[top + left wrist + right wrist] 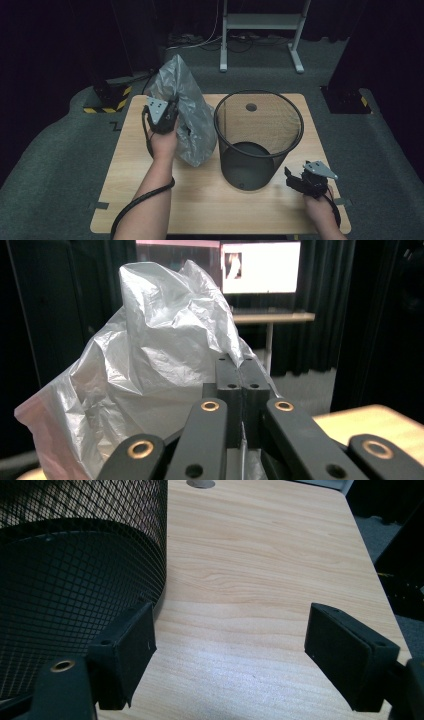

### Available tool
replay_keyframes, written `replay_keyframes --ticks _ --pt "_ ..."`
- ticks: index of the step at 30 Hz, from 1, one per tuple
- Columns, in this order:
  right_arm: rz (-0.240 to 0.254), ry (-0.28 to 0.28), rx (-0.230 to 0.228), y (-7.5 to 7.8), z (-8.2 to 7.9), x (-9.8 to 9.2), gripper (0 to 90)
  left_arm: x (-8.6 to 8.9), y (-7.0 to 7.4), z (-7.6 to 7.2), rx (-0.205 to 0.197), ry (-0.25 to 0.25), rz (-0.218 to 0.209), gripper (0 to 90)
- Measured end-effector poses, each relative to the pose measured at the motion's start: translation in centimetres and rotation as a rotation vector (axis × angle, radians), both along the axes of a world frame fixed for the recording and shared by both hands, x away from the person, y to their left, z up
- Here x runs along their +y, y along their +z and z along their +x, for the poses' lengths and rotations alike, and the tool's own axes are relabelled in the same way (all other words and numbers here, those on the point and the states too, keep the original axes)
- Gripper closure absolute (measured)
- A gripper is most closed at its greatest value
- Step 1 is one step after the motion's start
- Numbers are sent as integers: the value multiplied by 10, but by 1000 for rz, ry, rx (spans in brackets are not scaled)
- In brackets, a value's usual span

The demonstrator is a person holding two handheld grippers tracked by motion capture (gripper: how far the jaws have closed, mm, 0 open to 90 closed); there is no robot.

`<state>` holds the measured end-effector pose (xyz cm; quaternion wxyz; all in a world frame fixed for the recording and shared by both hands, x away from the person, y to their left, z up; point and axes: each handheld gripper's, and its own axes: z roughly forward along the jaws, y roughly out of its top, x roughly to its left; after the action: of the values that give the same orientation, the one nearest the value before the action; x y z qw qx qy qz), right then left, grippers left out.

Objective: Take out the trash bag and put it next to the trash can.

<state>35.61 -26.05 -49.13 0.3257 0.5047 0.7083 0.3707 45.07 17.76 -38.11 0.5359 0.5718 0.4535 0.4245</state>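
A crumpled grey plastic bag (187, 95) stands up over the left half of the wooden table (200, 205). My left gripper (171, 109) is shut on it, pinching the film at the bag's near side. In the left gripper view the jaws are pressed together at my left gripper (241, 364), with the bag (150, 365) billowing up and to the left. A black wire-mesh waste bin (260, 150) stands upright at the table's middle right. My right gripper (293, 179) rests open near the bin's base on the right, holding nothing. The right gripper view has my right gripper (230, 645) beside the bin wall (75, 580).
A round cable hole (251, 107) sits in the tabletop behind the bin. Behind the table, a white metal stand (260, 22) rests on the carpet. A black post with a yellow-striped base (107, 102) stands off the table's far left corner. Bare wood (260, 555) lies right of the bin.
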Motion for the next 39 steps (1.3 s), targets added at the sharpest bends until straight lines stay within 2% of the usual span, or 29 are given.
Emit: replay_keyframes --ticks 2,4,8,12,13,14,15,17,18,20,23,28,32,36,39 --pt "6 0 13 -2 0 0 204 -6 -17 1 40 3 14 893" --pt "3 6 15 -3 0 0 205 -10 -32 1 91 10 9 885" --pt "4 3 21 -4 1 0 205 -13 -47 -2 156 -8 -6 829" --pt "-12 10 31 -6 2 3 207 -12 -48 -8 188 -43 -20 741" --pt "-15 12 30 -6 2 4 207 -12 -48 -8 212 -54 -27 689" --pt "-20 15 29 -6 2 4 207 -12 -47 -10 219 -61 -20 630" --pt "-21 16 31 -6 2 5 207 -11 -46 -13 216 -68 -27 576" --pt "-26 20 34 -7 2 6 207 -9 -43 -17 232 -84 -39 448" --pt "-29 18 35 -7 2 6 206 -8 -41 -21 230 -92 -51 390" --pt "-19 -6 39 -9 3 6 206 -4 -35 -30 205 -92 -44 306" --pt "4 -35 77 -12 6 6 206 -1 -28 -42 210 -111 -35 227" --pt "2 -46 106 -18 10 2 206 11 -15 -66 180 -141 -28 220" --pt "-6 -39 110 -18 11 4 206 27 -11 -84 194 -158 -47 225" --pt "-24 -24 113 -19 11 6 206 43 -25 -98 235 -139 -19 229" --pt "-34 -12 115 -19 11 8 205 58 -46 -106 285 -125 -20 231"
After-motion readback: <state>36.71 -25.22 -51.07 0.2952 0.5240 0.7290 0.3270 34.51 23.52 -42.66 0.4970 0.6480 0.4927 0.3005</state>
